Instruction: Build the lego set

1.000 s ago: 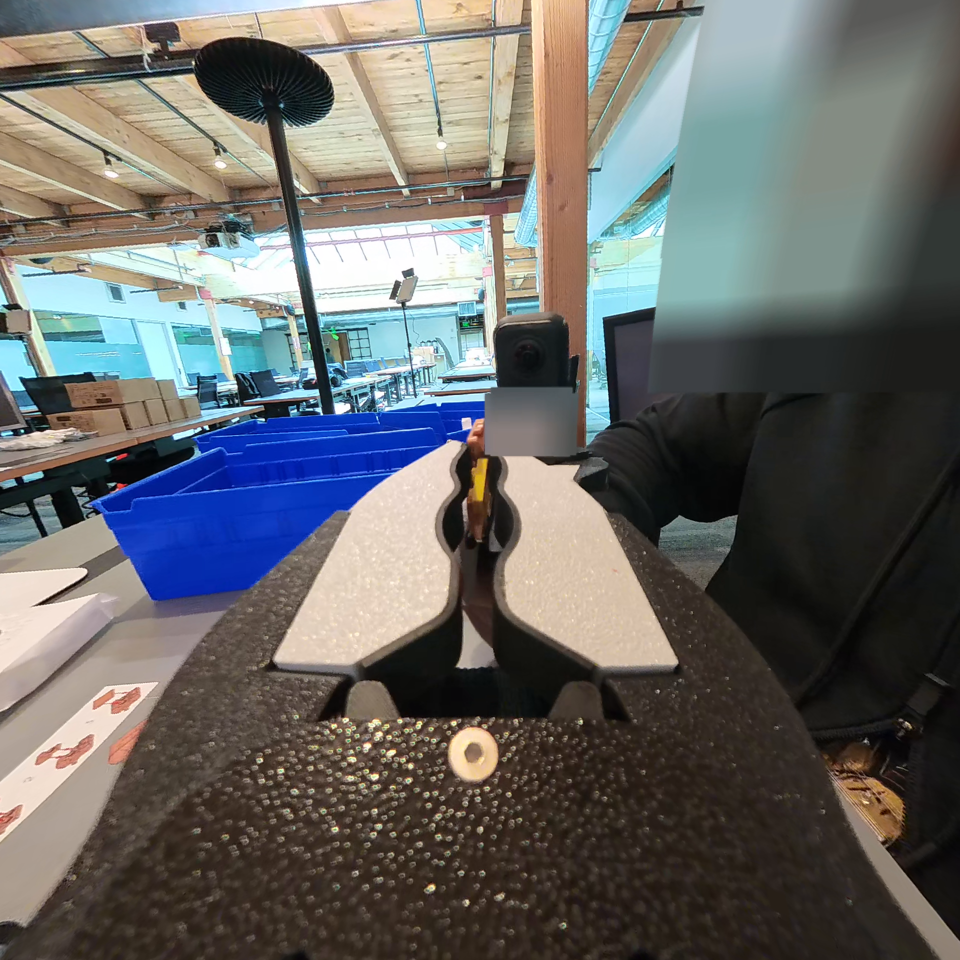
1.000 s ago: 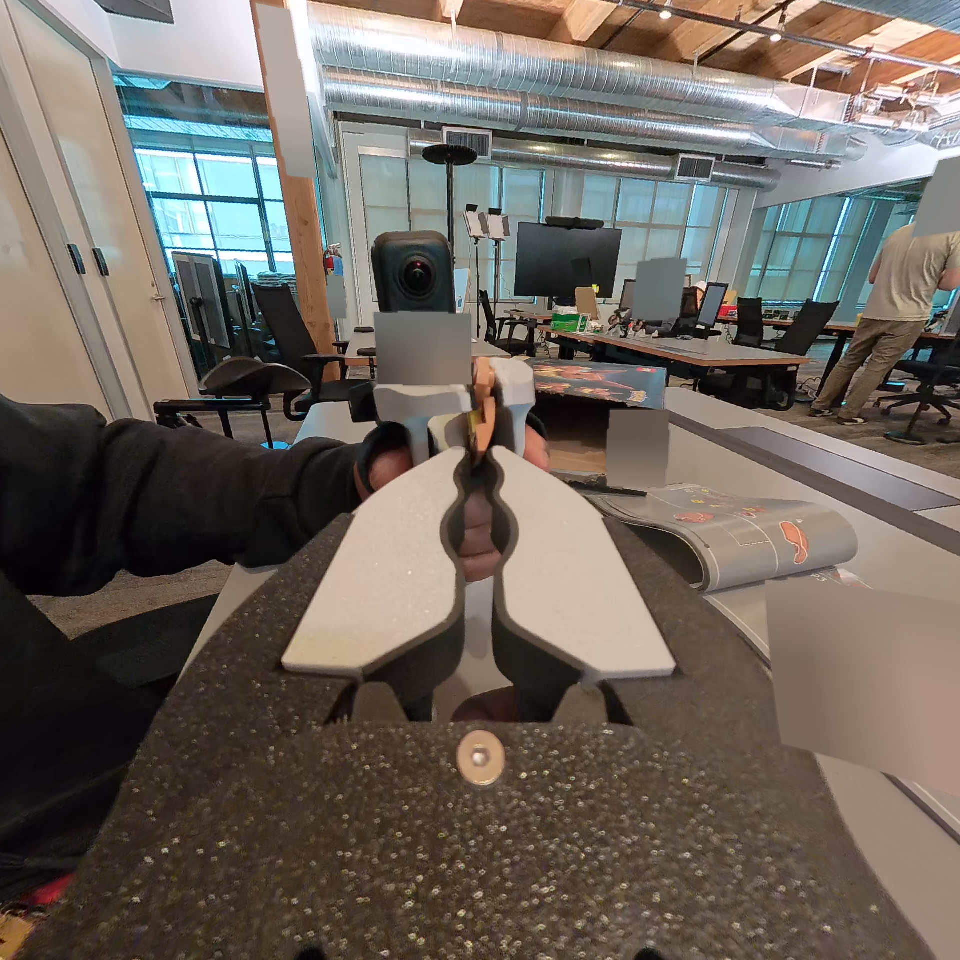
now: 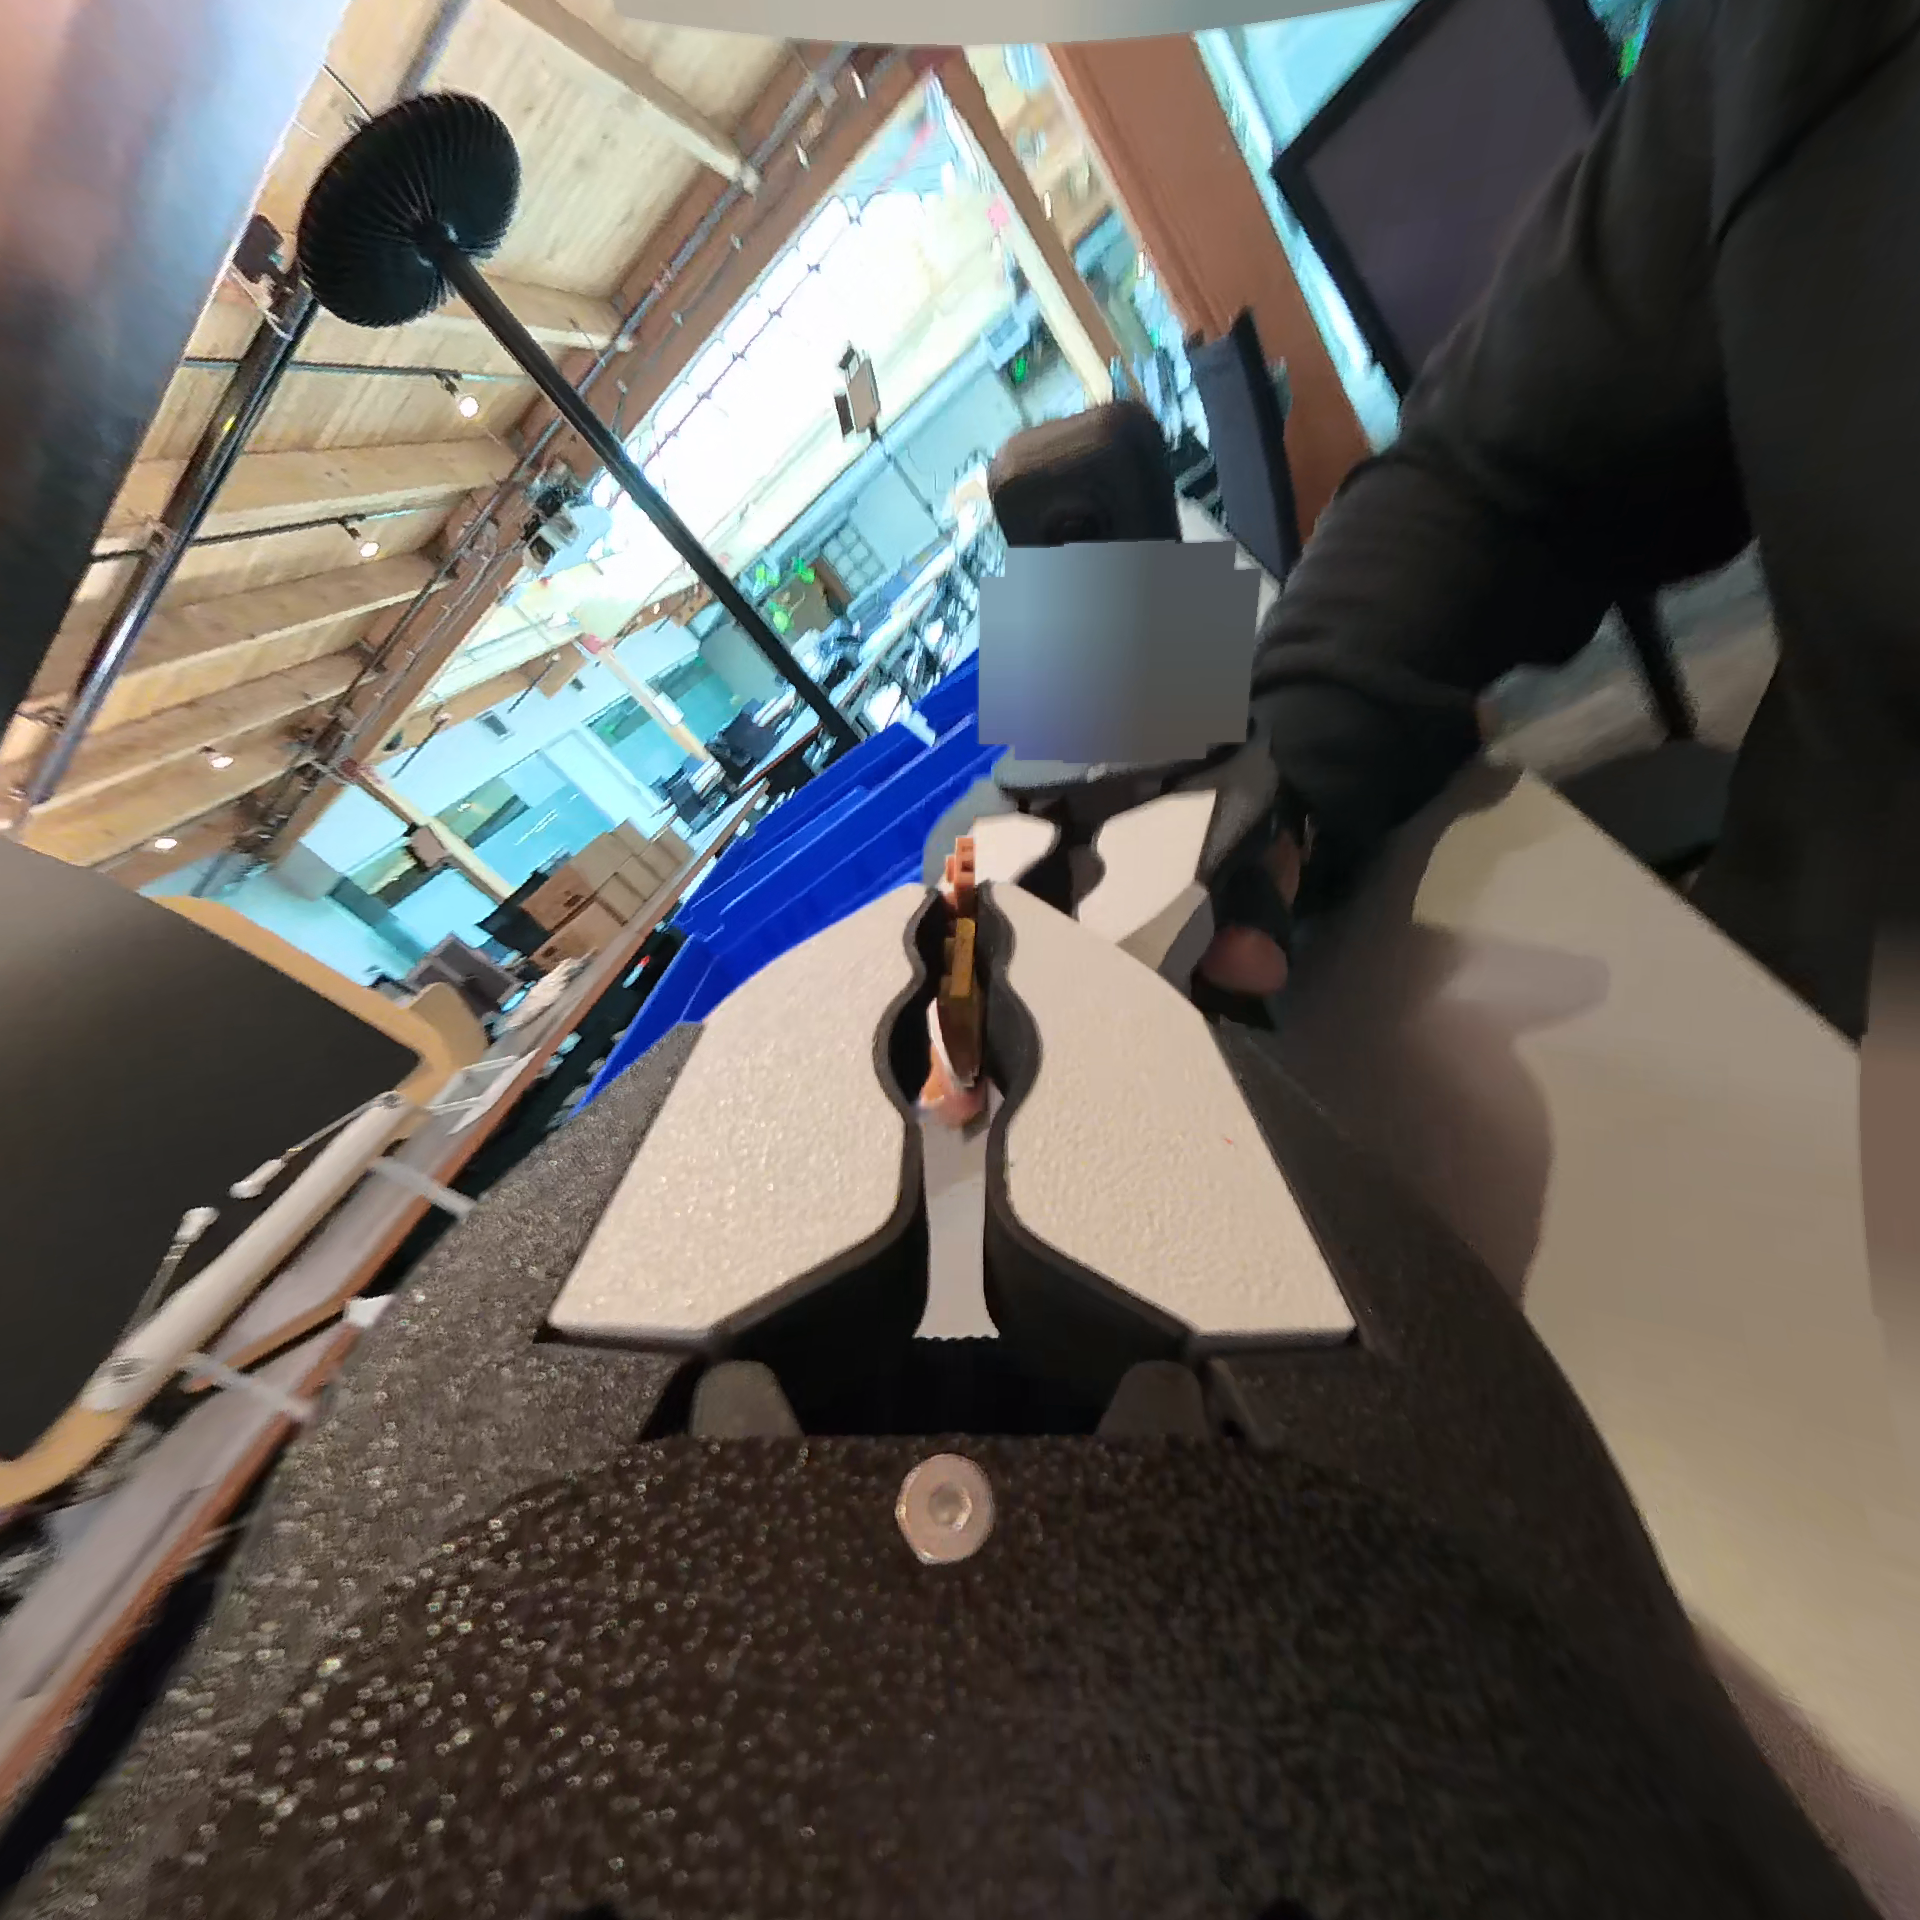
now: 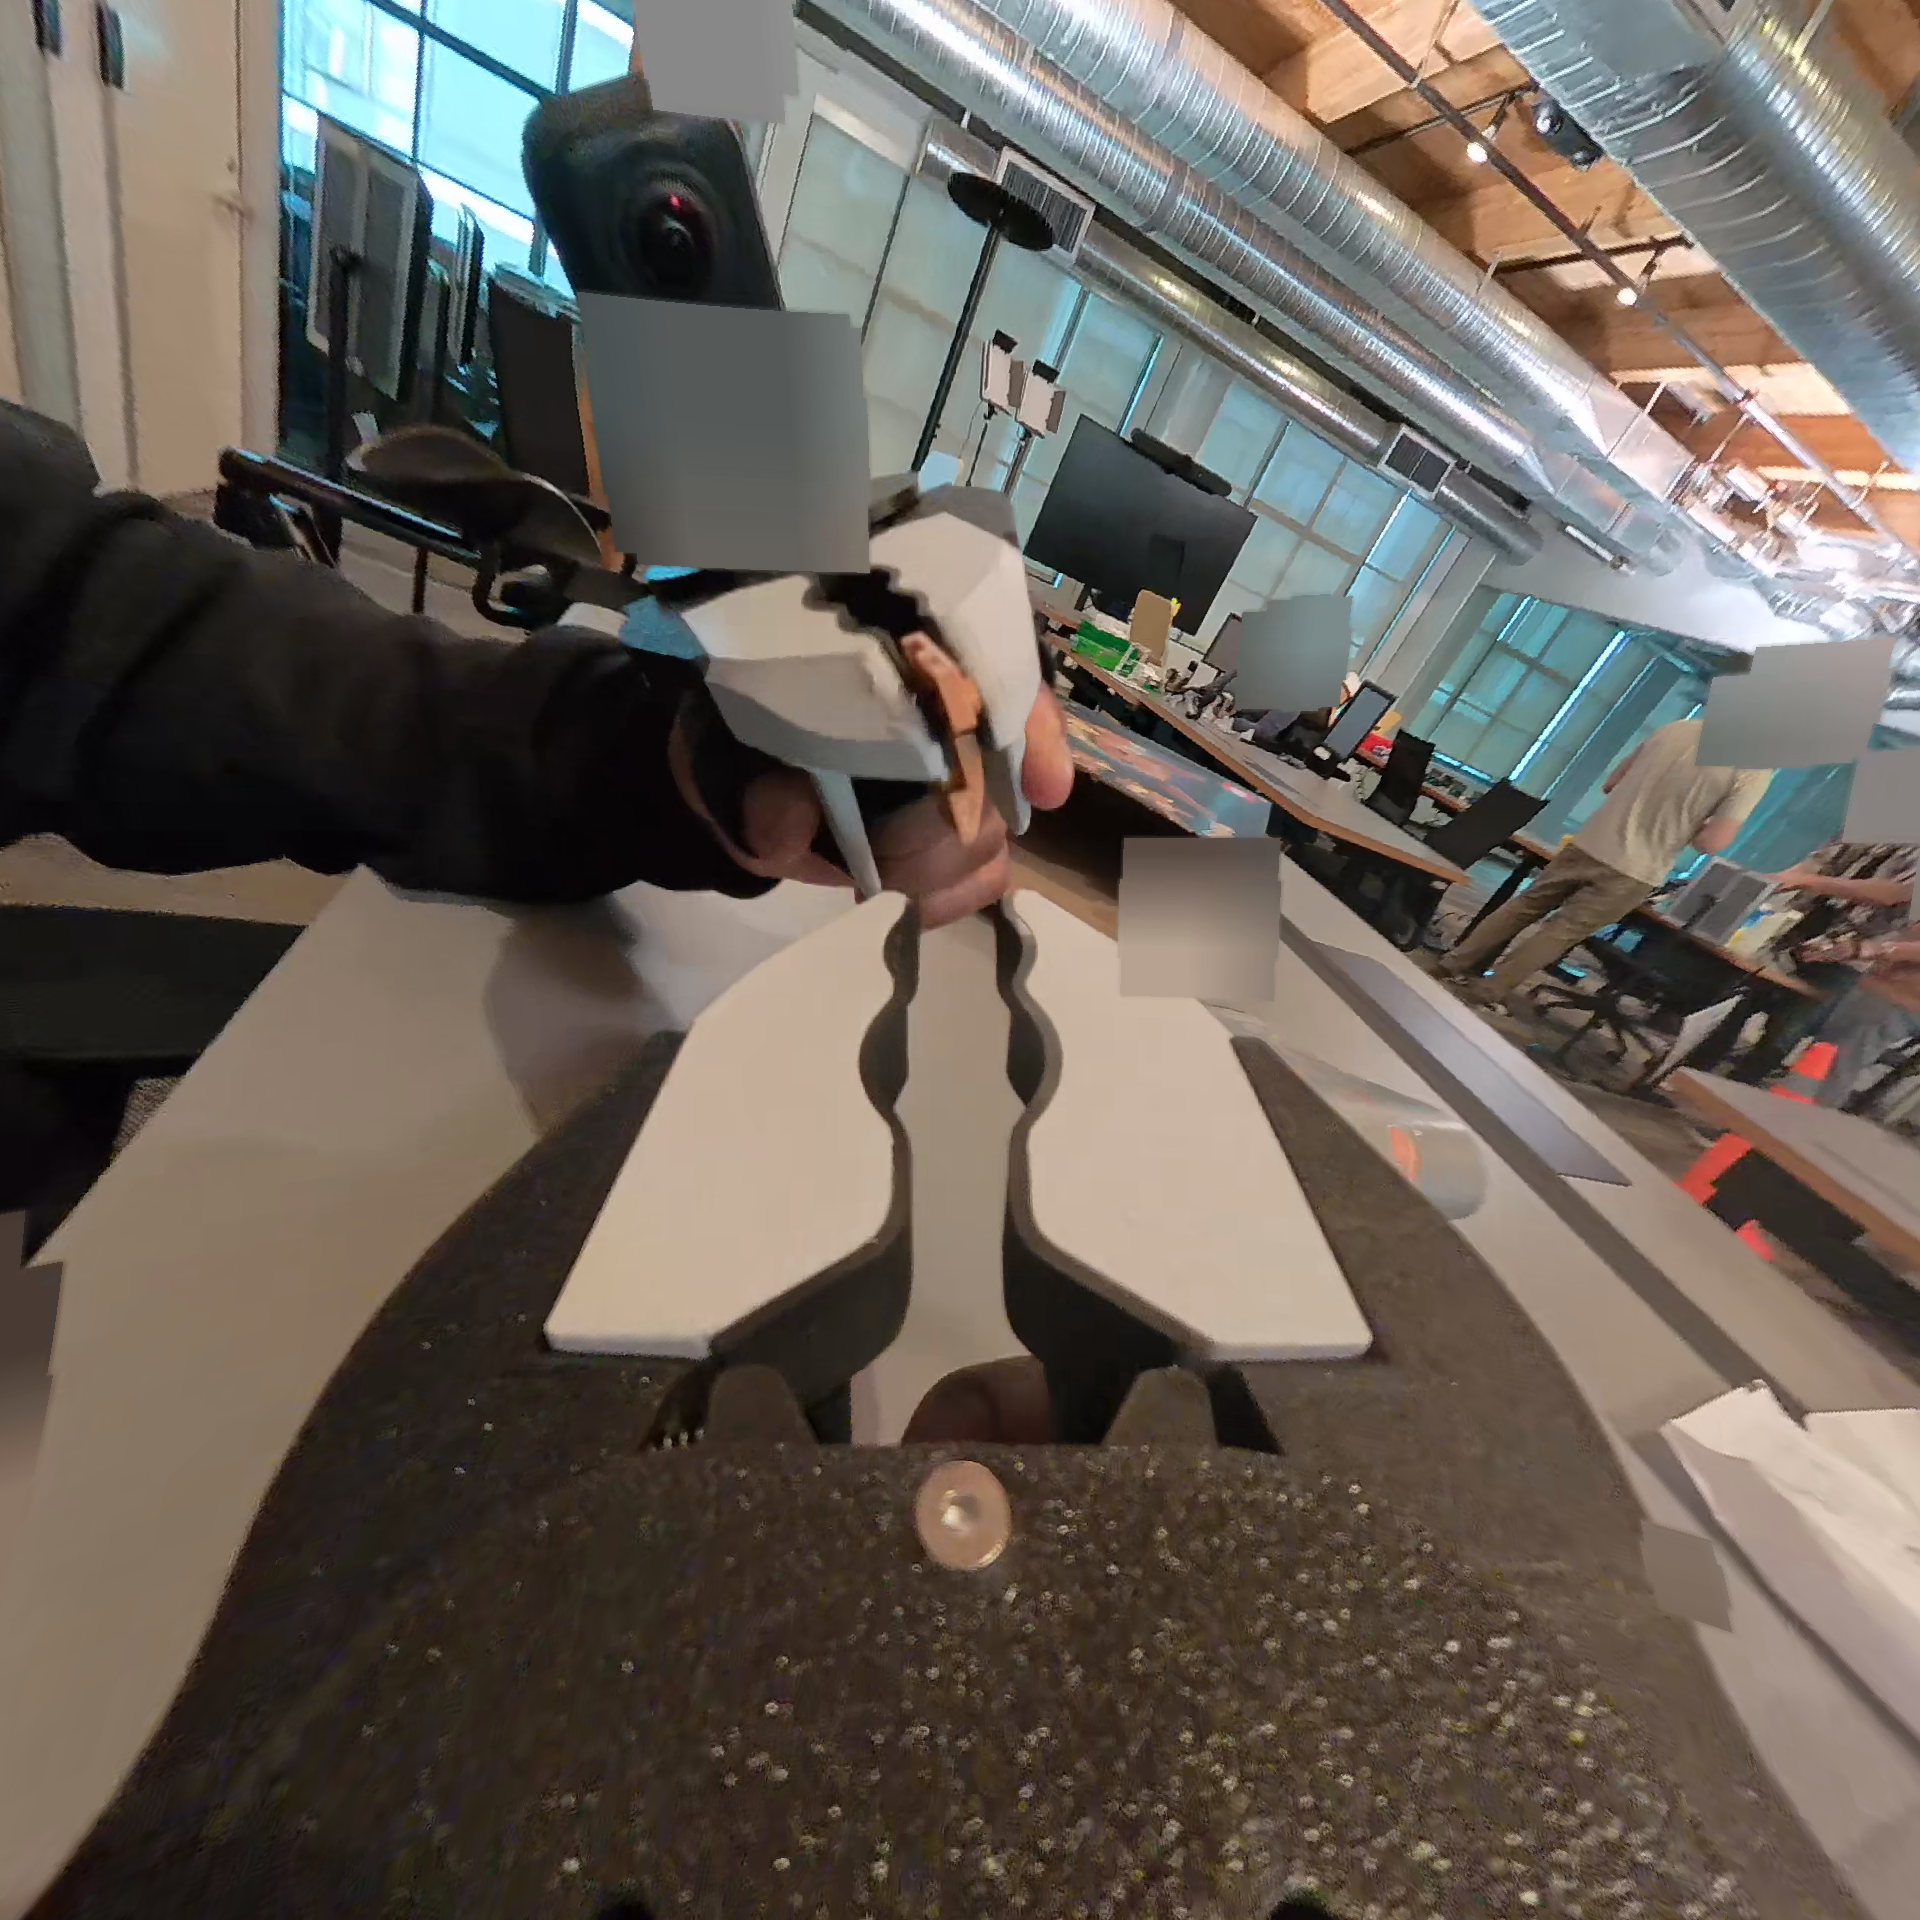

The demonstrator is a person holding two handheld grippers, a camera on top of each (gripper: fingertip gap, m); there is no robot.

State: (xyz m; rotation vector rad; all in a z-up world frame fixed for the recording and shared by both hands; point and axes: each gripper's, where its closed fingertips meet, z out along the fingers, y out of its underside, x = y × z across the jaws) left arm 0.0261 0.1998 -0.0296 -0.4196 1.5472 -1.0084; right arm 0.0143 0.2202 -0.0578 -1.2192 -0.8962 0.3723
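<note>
Your left gripper [image 3: 961,914] is clamped on a thin brown and yellow piece [image 3: 962,977], both pads pressing its flat sides; its top pokes past the fingertips. Your right gripper [image 4: 956,914] stands slightly parted with nothing between its fingers [image 4: 821,1091], just in front of the left one. Beyond lie the grey table [image 4: 416,997] and blue bins [image 3: 831,852].

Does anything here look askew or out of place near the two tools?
Nothing looks spilled or damaged. The left tool is tilted and pinches a small brown and yellow piece, which sticks out beyond its tips. The right tool stands open, with nothing between its pads.
</note>
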